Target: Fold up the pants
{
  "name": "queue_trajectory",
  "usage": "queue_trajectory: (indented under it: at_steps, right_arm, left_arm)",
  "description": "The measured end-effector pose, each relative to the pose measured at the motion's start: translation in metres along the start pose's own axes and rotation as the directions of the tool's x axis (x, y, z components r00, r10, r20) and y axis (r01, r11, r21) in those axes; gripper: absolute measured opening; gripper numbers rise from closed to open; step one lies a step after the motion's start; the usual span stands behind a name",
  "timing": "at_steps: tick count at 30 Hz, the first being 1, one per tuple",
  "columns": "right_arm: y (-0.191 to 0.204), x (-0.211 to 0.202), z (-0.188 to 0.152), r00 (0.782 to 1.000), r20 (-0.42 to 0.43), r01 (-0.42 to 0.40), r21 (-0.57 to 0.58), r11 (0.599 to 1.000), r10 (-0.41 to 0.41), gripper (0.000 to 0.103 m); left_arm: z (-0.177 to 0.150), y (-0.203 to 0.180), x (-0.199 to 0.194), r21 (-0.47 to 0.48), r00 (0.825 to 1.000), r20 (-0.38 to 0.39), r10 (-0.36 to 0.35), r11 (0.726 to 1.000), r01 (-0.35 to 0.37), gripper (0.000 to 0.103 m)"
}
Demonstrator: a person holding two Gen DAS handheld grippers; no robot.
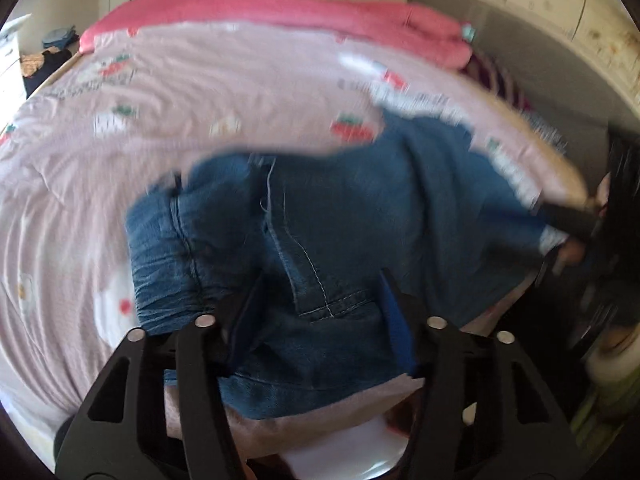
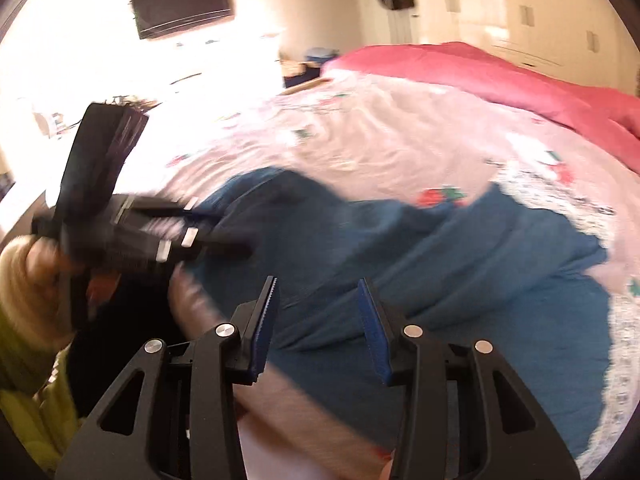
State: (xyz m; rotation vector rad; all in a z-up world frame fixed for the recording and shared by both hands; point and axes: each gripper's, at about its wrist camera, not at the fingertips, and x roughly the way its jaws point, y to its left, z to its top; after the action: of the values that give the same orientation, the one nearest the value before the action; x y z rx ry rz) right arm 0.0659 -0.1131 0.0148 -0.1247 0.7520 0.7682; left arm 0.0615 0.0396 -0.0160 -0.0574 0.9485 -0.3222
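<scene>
While the one pair of blue denim pants (image 1: 320,216) lies spread on the bed (image 1: 120,168), near its front edge, both grippers stand over it with nothing held. In the left wrist view the left gripper (image 1: 320,312) has its jaws wide apart, straddling the stitched seam and pocket corner just ahead of them, with the gathered elastic waistband (image 1: 164,256) lying a little to the left of the jaws and the rest of the cloth running off to the right and away. That puts the long axis of the pants roughly crosswise to this gripper, waist end on the left, legs toward the right. In the right wrist view the right gripper (image 2: 318,320) also has its jaws open and empty above a broad, rumpled reach of the denim, and the left gripper shows there too, blurred, at the left edge of the cloth. By my judgement the left gripper is the nearer to the waistband and the right gripper the nearer to the leg end, though the hems themselves are too blurred to pick out, and whether either jaw touches the cloth I cannot tell. The pants do not yet look folded into a tidy stack. By count: one pair of pants, two grippers, one pale pink strawberry-print sheet on the bed, one deeper pink quilt (image 1: 304,12) bunched along the far side, and one dark screen (image 2: 182,0) on the wall.
</scene>
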Motion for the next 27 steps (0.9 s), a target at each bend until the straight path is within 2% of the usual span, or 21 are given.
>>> queue_trajectory:
  at_steps: [2, 5, 8, 9, 11, 12, 13, 17, 19, 22, 24, 26, 27]
  right_arm:
    - [-0.012, 0.010, 0.003, 1.000, -0.017, 0.014, 0.044, 0.999, -0.013, 0.040]
    - [-0.029, 0.033, -0.005, 0.991, -0.119, 0.070, 0.091, 0.993, -0.059, 0.041]
    - [-0.041, 0.047, -0.013, 0.986, -0.158, 0.070, 0.140, 0.988, -0.048, 0.041]
    - [-0.040, 0.045, -0.013, 0.987, -0.151, 0.068, 0.142, 0.988, -0.046, 0.041]
    - [-0.038, 0.030, -0.010, 0.993, -0.111, 0.059, 0.136, 0.989, -0.044, 0.042]
    - [-0.039, 0.020, -0.008, 0.996, -0.077, 0.061, 0.140, 0.988, -0.051, 0.046]
    - [-0.043, 0.013, -0.006, 0.997, -0.055, 0.061, 0.147, 0.987, -0.053, 0.049]
    - [-0.067, -0.015, 0.017, 0.995, 0.036, 0.086, 0.192, 0.978, -0.095, 0.057]
    - [-0.084, -0.020, 0.032, 0.986, 0.058, 0.139, 0.200, 0.970, -0.153, 0.065]
    - [-0.112, -0.023, 0.051, 0.976, 0.065, 0.187, 0.233, 0.954, -0.207, 0.072]
    - [-0.130, -0.019, 0.060, 0.973, 0.053, 0.207, 0.243, 0.948, -0.226, 0.073]
    - [-0.143, -0.016, 0.065, 0.965, 0.047, 0.238, 0.246, 0.940, -0.257, 0.074]
    - [-0.148, -0.013, 0.067, 0.965, 0.039, 0.243, 0.244, 0.939, -0.260, 0.076]
  left_arm:
    - [-0.008, 0.002, 0.014, -0.007, 1.000, -0.023, 0.007, 1.000, -0.007, 0.045]
    - [-0.010, 0.003, 0.017, -0.002, 1.000, -0.014, 0.017, 1.000, -0.017, 0.045]
    - [-0.009, -0.001, 0.017, 0.010, 0.999, -0.005, 0.034, 0.999, -0.034, 0.045]
    - [-0.008, -0.001, 0.013, 0.003, 1.000, -0.002, 0.029, 1.000, -0.029, 0.045]
    - [-0.006, 0.000, -0.005, -0.022, 0.999, 0.036, 0.011, 1.000, -0.010, 0.052]
    - [-0.005, -0.001, -0.015, -0.030, 0.998, 0.057, 0.010, 1.000, -0.008, 0.064]
    - [-0.002, -0.004, -0.030, -0.029, 0.996, 0.088, 0.015, 0.999, -0.013, 0.071]
    - [0.013, -0.023, -0.060, 0.028, 0.985, 0.169, 0.015, 0.999, -0.020, 0.077]
    - [0.025, -0.036, -0.059, 0.048, 0.980, 0.192, -0.044, 0.998, 0.035, 0.083]
    - [0.041, -0.056, -0.032, 0.067, 0.984, 0.154, -0.089, 0.995, 0.080, 0.083]
    - [0.050, -0.071, -0.013, 0.079, 0.982, 0.117, -0.145, 0.987, 0.137, 0.081]
    - [0.058, -0.082, 0.010, 0.071, 0.969, 0.051, -0.242, 0.969, 0.238, 0.069]
    - [0.056, -0.086, 0.021, 0.065, 0.966, 0.027, -0.258, 0.964, 0.256, 0.058]
